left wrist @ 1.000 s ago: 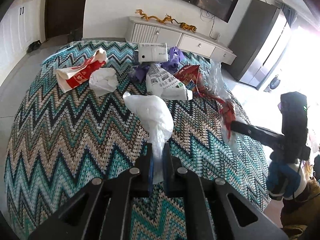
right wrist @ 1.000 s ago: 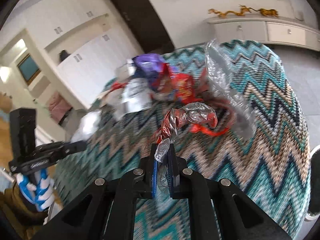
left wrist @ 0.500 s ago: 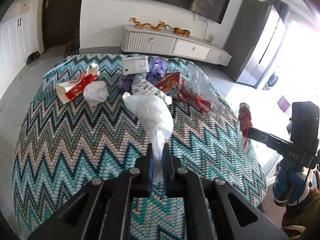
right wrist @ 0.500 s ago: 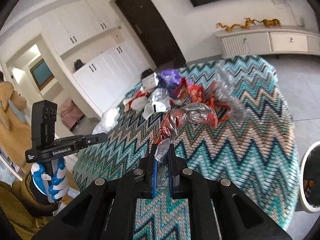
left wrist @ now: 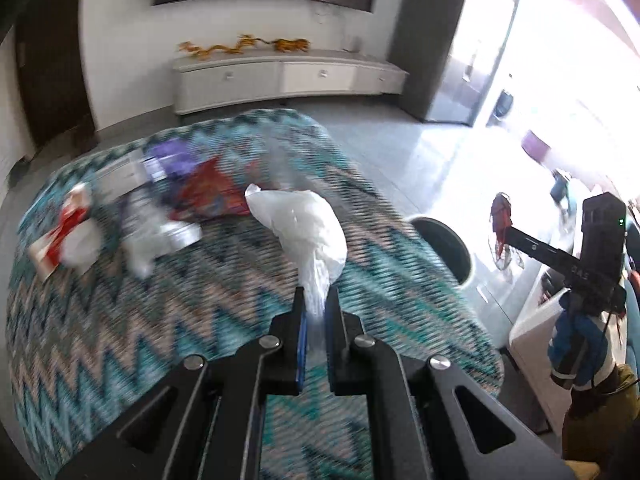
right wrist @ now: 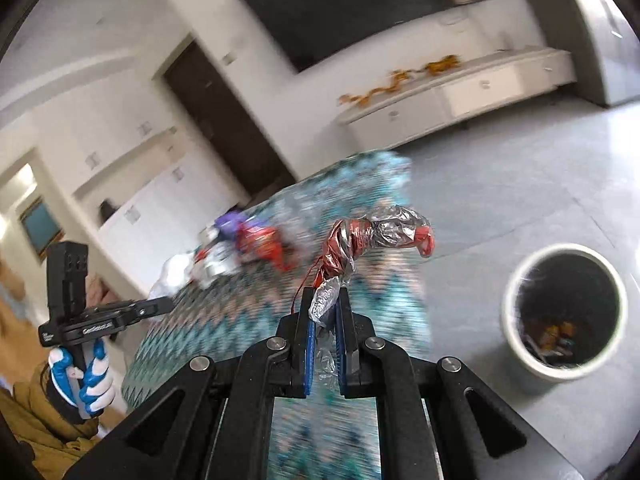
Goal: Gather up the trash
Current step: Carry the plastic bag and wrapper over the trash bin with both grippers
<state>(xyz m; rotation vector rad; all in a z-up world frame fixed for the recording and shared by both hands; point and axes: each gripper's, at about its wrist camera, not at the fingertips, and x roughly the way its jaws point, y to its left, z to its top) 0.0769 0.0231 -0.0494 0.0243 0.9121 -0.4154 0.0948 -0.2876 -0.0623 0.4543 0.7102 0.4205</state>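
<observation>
The left gripper [left wrist: 316, 308] is clamped on one white plastic bag [left wrist: 302, 224], held up over the zigzag tablecloth [left wrist: 120, 340]. The right gripper [right wrist: 325, 312] pinches one twisted red-and-silver foil wrapper [right wrist: 372, 236], lifted off the table's right edge. One white trash bin [right wrist: 562, 308] stands on the floor to the right, some scraps inside. Far left on the cloth lies a blurred litter pile [left wrist: 160, 204]; its pieces cannot be counted.

Both views look forward along gripper fingers from above the zigzag-covered table [left wrist: 120, 320]. The left wrist view faces the TV wall; the right wrist view is tilted. They share the table, white cabinet [left wrist: 288, 80] and bin [right wrist: 564, 312] — lower right.
</observation>
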